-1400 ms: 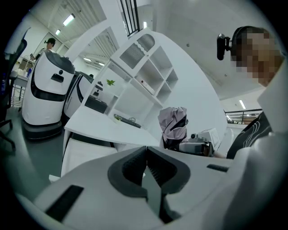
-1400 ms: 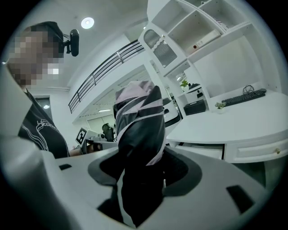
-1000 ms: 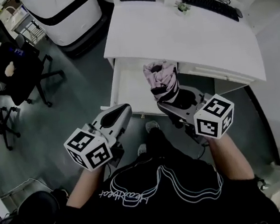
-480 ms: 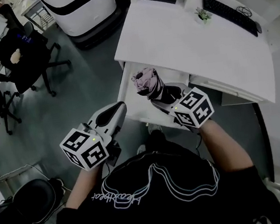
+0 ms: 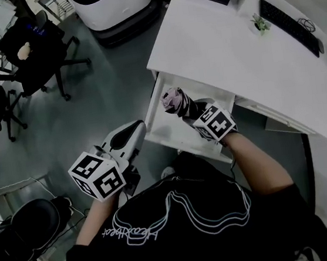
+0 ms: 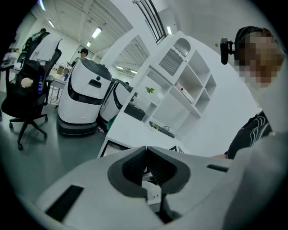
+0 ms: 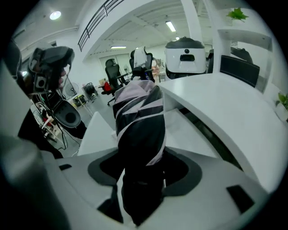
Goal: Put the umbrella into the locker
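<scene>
Black-and-pink folded umbrella [image 5: 176,100] clamped in right gripper [image 7: 141,171], poised over open locker [image 5: 168,133]; lowering in and release left; left gripper [image 6: 146,164] pinched together, empty

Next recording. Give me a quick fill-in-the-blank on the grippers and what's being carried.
1. The right gripper is clamped on a folded ____.
2. The left gripper holds nothing; its jaws are ____.
3. The carried thing is held above an open ____ beneath the white desk.
Missing words: umbrella; shut; drawer.
</scene>
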Available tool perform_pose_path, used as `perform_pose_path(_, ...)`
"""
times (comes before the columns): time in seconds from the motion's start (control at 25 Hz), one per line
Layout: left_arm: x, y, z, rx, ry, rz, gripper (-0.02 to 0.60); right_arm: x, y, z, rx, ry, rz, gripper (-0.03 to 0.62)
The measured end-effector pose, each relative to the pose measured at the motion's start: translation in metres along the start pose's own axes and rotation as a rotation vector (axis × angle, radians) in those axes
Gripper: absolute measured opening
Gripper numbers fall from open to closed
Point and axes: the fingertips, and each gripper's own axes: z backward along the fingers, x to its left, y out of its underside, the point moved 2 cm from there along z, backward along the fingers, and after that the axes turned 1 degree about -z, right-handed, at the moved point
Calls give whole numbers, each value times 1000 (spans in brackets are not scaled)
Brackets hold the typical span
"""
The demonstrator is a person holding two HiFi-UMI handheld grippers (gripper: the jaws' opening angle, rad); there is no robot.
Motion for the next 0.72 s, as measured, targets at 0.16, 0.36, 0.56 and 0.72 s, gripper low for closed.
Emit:
perform_pose_path(0.16, 15, 4, 5, 10, -33, 22, 6, -10, 14, -34, 86, 9, 16, 252)
perform_pose_path(0.36, 35, 16, 11, 13, -57, 61, 6, -19, 36, -70, 183, 48, 54, 252)
perform_pose_path(0.56, 53, 27, 13, 13, -83, 91, 6, -31, 48, -100, 236, 76, 72, 252)
perform_pose_path(0.72, 61, 27, 15, -4, -103, 119, 5, -37, 59, -116, 274, 108, 106, 253)
